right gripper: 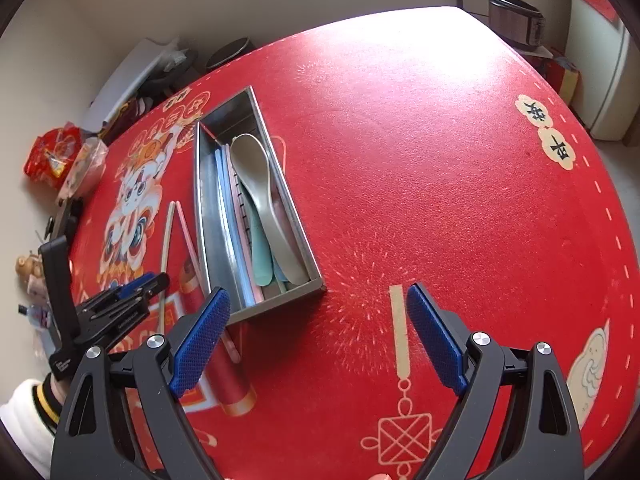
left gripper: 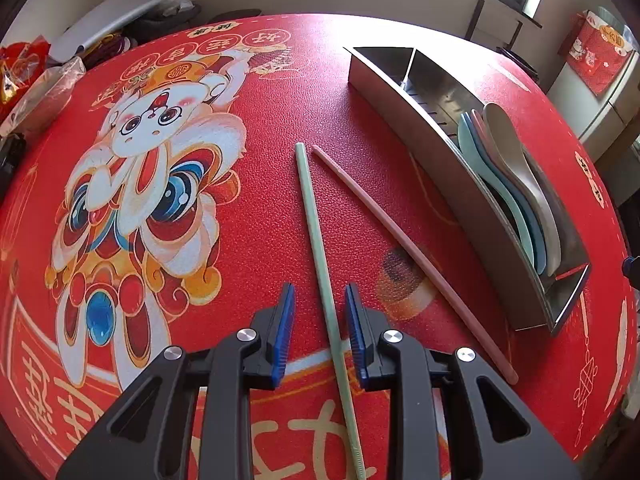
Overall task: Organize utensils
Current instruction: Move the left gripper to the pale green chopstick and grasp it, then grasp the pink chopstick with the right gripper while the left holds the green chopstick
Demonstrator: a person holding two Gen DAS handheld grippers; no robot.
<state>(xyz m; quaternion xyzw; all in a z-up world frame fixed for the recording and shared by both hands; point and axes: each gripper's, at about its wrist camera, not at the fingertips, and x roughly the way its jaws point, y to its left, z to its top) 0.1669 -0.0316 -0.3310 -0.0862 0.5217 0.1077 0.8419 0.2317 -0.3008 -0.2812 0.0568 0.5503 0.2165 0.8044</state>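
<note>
A green chopstick (left gripper: 316, 236) and a pink chopstick (left gripper: 404, 252) lie on the red printed tablecloth (left gripper: 260, 200). My left gripper (left gripper: 320, 300) is open, its blue pads on either side of the green chopstick, not touching it. A metal utensil box (left gripper: 472, 196) at the right holds several spoons (left gripper: 516, 168). In the right wrist view the box (right gripper: 298, 220) holds the spoons (right gripper: 260, 184) and chopsticks (right gripper: 236, 216). My right gripper (right gripper: 320, 320) is open and empty above the cloth, near the box's near end. The left gripper (right gripper: 132, 292) shows at the left.
Bags and clutter (left gripper: 36, 76) sit past the table's far left edge. A red gift bag (left gripper: 596, 52) stands on a cabinet at the right. A dark pot (right gripper: 516, 20) stands beyond the table's far right corner.
</note>
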